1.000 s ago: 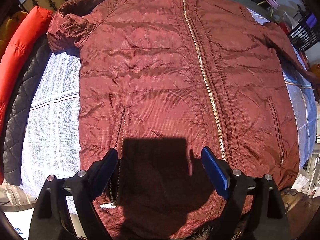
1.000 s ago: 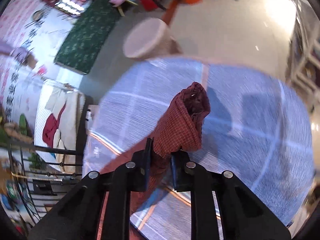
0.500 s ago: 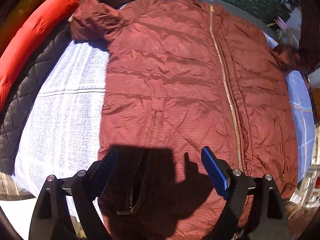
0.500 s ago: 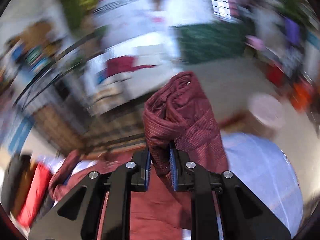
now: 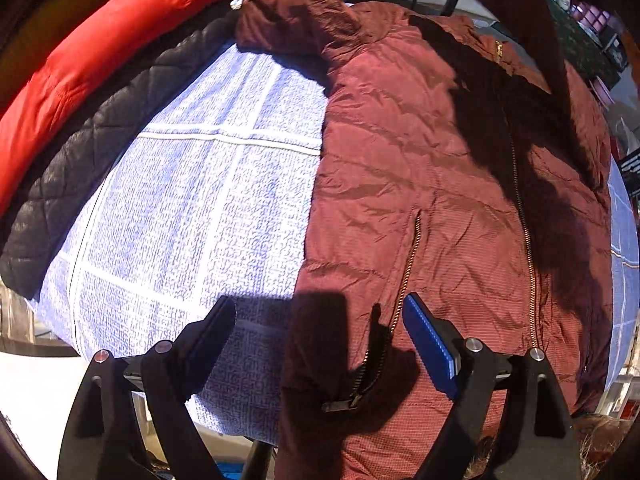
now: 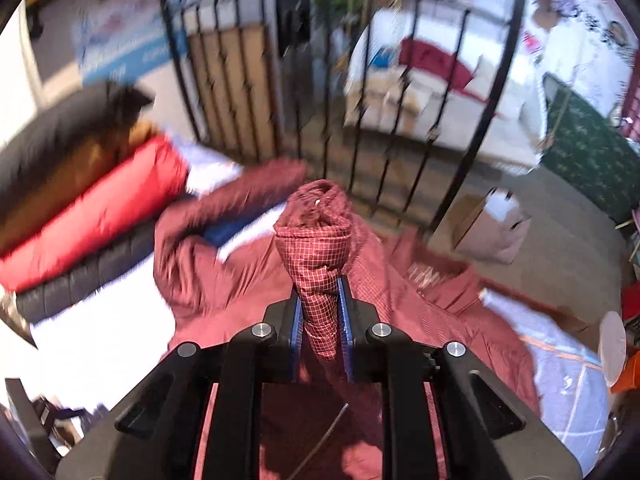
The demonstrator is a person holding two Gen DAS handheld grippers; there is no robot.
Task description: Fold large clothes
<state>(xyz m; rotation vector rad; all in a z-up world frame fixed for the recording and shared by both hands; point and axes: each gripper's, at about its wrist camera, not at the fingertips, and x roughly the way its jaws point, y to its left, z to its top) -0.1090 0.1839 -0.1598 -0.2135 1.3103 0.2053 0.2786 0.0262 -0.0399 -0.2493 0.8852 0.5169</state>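
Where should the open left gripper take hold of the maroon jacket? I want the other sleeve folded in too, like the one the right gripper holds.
Probably the cuff end of the bunched sleeve at the maroon jacket's far left corner. It lies crumpled on the blue-white cloth, clear of the body, so the left gripper could come from the cloth side and pinch the raised folds, away from the black quilted jacket.

I see the maroon jacket (image 5: 420, 184) as thin, crinkled cloth with a light sheen and a fine grid weave, and its zipper (image 5: 524, 240) looks like gold-coloured metal. Under it the bed cover (image 5: 200, 200) is a matt, rough blue-white woven cloth. The black jacket (image 5: 92, 152) is quilted and a little glossy, the red jacket (image 5: 100, 56) smooth and puffy. My left hand-held gripper (image 5: 320, 332) is matt black plastic with shiny metal pins.
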